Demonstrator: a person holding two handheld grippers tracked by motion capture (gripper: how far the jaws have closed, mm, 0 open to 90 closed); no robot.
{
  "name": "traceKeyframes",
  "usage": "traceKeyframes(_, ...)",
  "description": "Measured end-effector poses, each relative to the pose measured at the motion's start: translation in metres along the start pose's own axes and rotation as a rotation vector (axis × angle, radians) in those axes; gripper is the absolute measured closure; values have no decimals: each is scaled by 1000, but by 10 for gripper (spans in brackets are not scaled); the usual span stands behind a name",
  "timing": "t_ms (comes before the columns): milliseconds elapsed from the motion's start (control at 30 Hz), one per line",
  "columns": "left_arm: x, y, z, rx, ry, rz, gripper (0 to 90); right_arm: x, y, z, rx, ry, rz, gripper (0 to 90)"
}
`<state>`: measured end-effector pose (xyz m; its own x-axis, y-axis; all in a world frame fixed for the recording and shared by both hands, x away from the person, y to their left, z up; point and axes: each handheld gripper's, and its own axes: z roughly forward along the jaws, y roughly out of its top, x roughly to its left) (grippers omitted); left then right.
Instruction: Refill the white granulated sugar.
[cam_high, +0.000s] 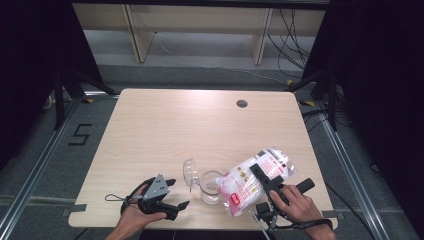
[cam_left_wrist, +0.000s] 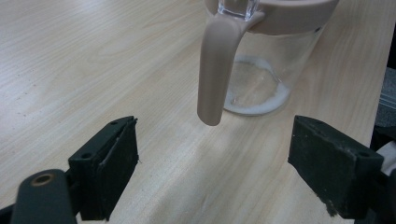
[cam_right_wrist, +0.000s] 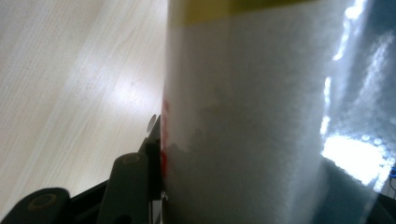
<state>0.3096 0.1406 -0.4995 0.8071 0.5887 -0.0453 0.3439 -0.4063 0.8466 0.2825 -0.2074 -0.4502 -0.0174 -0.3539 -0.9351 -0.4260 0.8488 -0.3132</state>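
Bag (cam_high: 255, 180) label pink and red (print unreadable), right tongs (cam_high: 260, 175) gripping.

Table (cam_high: 165, 125): pale wood-grain top with rounded corners, filling the middle of the high view. A round grommet hole (cam_high: 242, 103) sits in its upper right area. A clear jug (cam_high: 210, 186) stands directly on the top at lower centre, near the bottom edge, its lid tipped open toward the left. White residue covers the jug's base.
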Motion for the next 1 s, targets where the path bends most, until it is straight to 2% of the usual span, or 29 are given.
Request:
traceKeyframes(133,0,0,0,-1,1,2,154,-2,0,-1,4,6,-14,535)
traceKeyframes(300,0,0,0,0,0,-1,154,-4,1,-2,5,-13,-15,536)
traceKeyframes(467,1,1,-1,6,-6,19,154,-4,2,-2,-4,-11,-20,536)
traceKeyframes(600,0,0,0,0,0,4,154,-5,2,-1,0,-5,-26,537)
traceKeyframes(733,1,1,0,1,-2,27,154,-5,2,-2,-5,-7,-19,537)
traceKeyframes(800,0,0,0,0,0,-1,154,-4,2,-2,-6,-7,-21,538)
traceKeyframes(1000,0,0,0,0,0,2,154,-4,3,-2,-8,-4,-22,539)
